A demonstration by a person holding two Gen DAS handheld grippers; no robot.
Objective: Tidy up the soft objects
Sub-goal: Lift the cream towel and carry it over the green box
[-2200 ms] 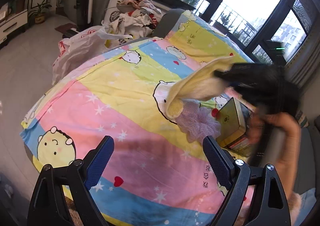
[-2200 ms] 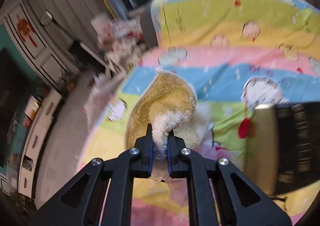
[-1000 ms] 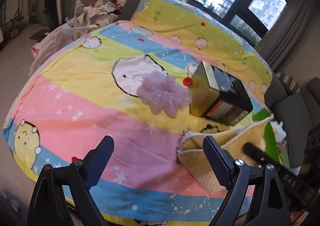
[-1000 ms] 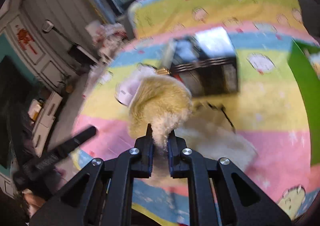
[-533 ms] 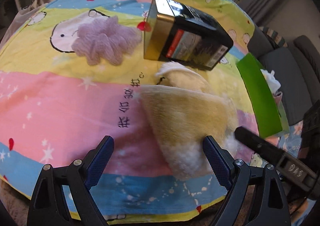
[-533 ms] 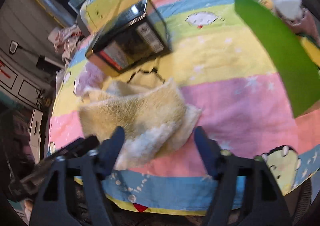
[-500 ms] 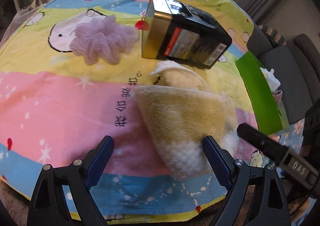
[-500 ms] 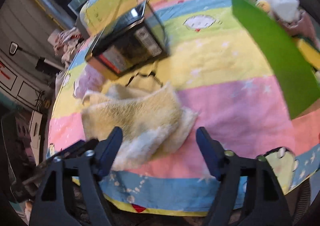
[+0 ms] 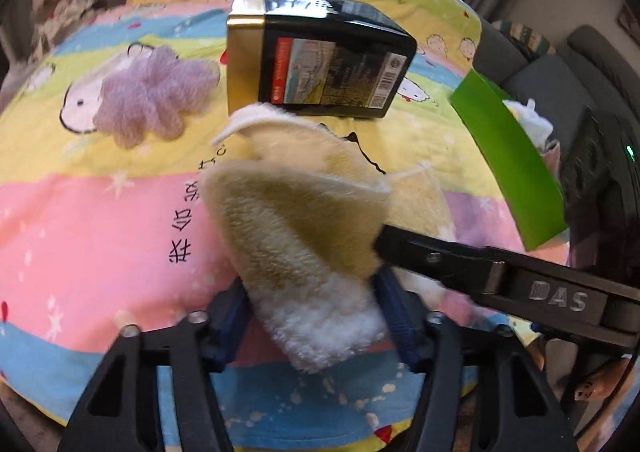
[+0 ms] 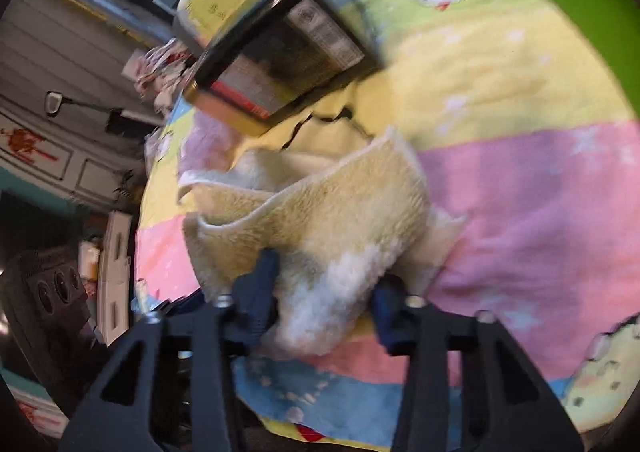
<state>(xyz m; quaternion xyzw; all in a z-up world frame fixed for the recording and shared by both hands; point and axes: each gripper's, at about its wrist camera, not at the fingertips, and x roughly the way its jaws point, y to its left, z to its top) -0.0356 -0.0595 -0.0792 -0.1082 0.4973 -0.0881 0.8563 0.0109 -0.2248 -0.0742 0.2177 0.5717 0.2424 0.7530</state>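
A fluffy yellow towel (image 9: 300,236) lies bunched on the cartoon-print sheet (image 9: 88,236), near the front edge. It also shows in the right wrist view (image 10: 332,220). My left gripper (image 9: 314,316) has its jaws partly closed around the towel's near white end. My right gripper (image 10: 324,292) straddles the same end from the right, jaws part open with the towel between them. One right finger (image 9: 440,252) lies against the towel. A purple fluffy flower (image 9: 152,96) lies at the left.
A black and gold box (image 9: 320,64) lies behind the towel and also shows in the right wrist view (image 10: 280,68). A green bin wall (image 9: 508,160) stands at the right with soft items inside. A grey sofa (image 9: 560,64) stands beyond it.
The right gripper carried the towel across, set it down by the box and opened. Both grippers have since moved in and narrowed around the towel's near end.
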